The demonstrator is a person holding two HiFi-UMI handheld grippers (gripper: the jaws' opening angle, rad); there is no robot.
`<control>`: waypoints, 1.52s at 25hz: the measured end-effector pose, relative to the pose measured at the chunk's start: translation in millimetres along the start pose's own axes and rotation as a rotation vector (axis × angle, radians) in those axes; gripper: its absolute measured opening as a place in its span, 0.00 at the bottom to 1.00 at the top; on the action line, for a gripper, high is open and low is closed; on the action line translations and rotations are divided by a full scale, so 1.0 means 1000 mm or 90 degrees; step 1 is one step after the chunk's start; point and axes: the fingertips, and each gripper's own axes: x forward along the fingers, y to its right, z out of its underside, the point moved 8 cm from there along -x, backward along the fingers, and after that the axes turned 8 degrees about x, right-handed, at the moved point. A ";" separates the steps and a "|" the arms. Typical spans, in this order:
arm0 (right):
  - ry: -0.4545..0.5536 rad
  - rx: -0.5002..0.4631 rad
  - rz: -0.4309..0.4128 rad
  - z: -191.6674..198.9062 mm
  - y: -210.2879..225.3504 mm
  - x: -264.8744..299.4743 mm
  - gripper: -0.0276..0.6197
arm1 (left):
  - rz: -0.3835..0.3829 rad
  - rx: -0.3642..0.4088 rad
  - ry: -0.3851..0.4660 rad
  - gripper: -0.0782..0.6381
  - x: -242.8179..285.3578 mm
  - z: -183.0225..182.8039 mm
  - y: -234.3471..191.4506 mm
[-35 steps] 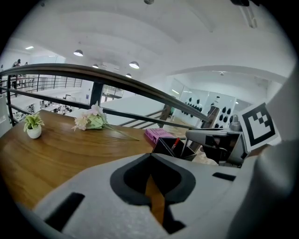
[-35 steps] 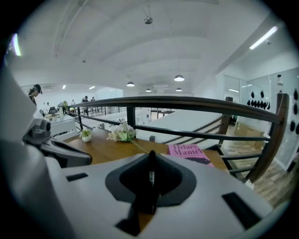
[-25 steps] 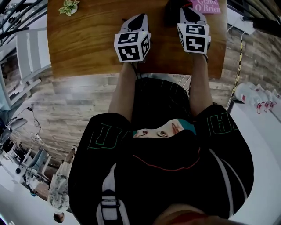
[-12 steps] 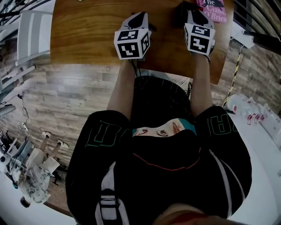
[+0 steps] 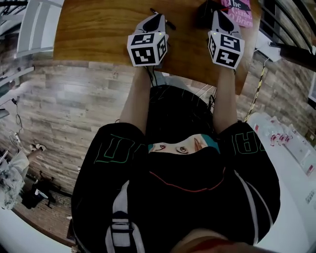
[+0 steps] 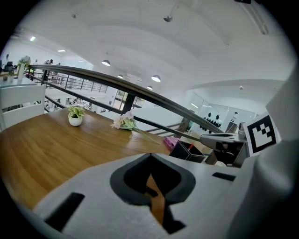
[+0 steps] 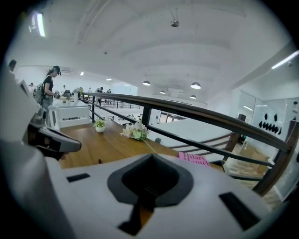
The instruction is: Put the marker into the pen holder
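Shifted since the earlier frame: the head view's field, so that the potted plant point(image 6: 75, 116) had left its top edge and the marker point(image 5: 170, 23) had come into it. The right tool point(image 5: 217, 15) stood slightly further right, and its jaws had just been closing.

Right tool: jaws together, nothing between them. The right gripper view showed only a thin slit of wood grain through them.

Left tool point(image 5: 157, 19): jaws likewise drawn close, a narrow slit, nothing gripped, per the left gripper view.

Marker: a slim dark stick, read as such, flat on the surface point(image 5: 98, 34) just past the left tool's tip, apart from the pen holder. Only the head view showed its length.

Pen holder point(image 6: 180, 151): black open box, just beside the right tool's tip in the head view. Only the left gripper view looked into it, showing a small red tip point(image 6: 190, 146) too small to identify.

Pink book point(image 7: 194, 158): flat beyond the holder. The right gripper view showed its cover but not the holder.

Potted plant and flower sprig point(image 6: 124, 122): far part of the surface, gripper views only.

Railing point(image 7: 210, 116): behind the surface.

Plank floor point(image 5: 74, 99): head view only.
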 end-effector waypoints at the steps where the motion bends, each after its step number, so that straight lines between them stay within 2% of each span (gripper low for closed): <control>1: 0.005 0.002 -0.010 0.000 -0.002 -0.002 0.05 | -0.002 -0.004 0.002 0.12 -0.002 0.002 0.000; 8: 0.015 0.016 -0.088 -0.002 -0.024 -0.004 0.05 | -0.021 -0.015 0.001 0.12 -0.015 0.011 -0.003; 17: -0.005 0.009 -0.178 -0.005 -0.061 0.020 0.05 | -0.058 -0.036 -0.008 0.12 -0.023 0.019 -0.027; 31: -0.100 -0.009 -0.290 0.004 -0.122 0.080 0.05 | -0.105 -0.069 -0.042 0.12 -0.016 0.023 -0.078; 38: -0.166 -0.009 -0.338 0.014 -0.141 0.105 0.05 | -0.108 -0.071 -0.056 0.12 -0.005 0.021 -0.092</control>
